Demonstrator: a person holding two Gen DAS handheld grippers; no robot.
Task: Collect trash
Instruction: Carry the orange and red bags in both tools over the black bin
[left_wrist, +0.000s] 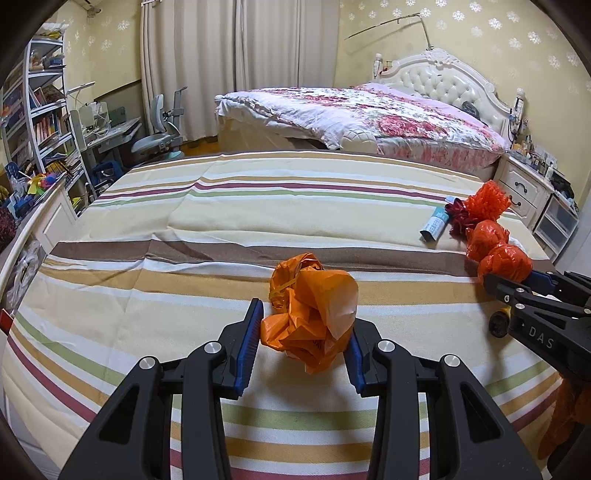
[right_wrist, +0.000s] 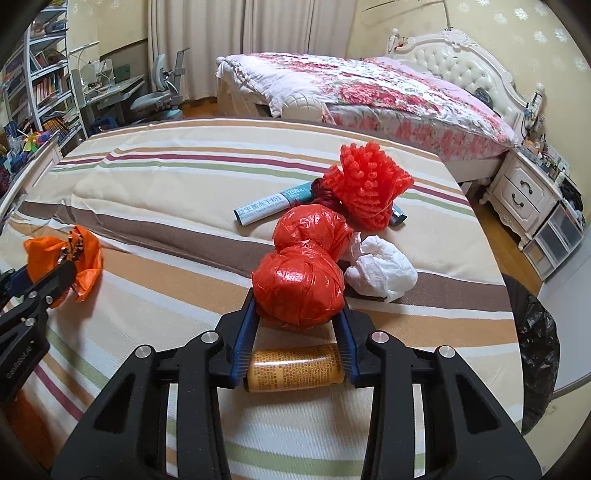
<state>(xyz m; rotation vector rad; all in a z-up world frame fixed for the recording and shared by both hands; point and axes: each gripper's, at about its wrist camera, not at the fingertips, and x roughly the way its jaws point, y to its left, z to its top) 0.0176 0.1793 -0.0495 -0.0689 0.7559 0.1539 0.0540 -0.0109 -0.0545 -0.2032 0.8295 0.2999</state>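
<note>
Our left gripper (left_wrist: 304, 332) pinches the orange bag (left_wrist: 312, 310) on the striped bed (left_wrist: 184, 229). Our right gripper (right_wrist: 299, 314) squeezes the red ball (right_wrist: 299, 286), above a yellow bottle (right_wrist: 295, 367).

Dark red bow (right_wrist: 324, 192) mostly behind foam net (right_wrist: 367, 186)

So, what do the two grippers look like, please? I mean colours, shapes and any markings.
Both look alike. The left gripper has black plastic arms with cut-out slots, round silver bolts at the joints, and flat fingers lined with ribbed blue pads. The right gripper has the same build. Seen from the left camera, its side bears pale letters "DAS". No cables or sleeves show.
</note>
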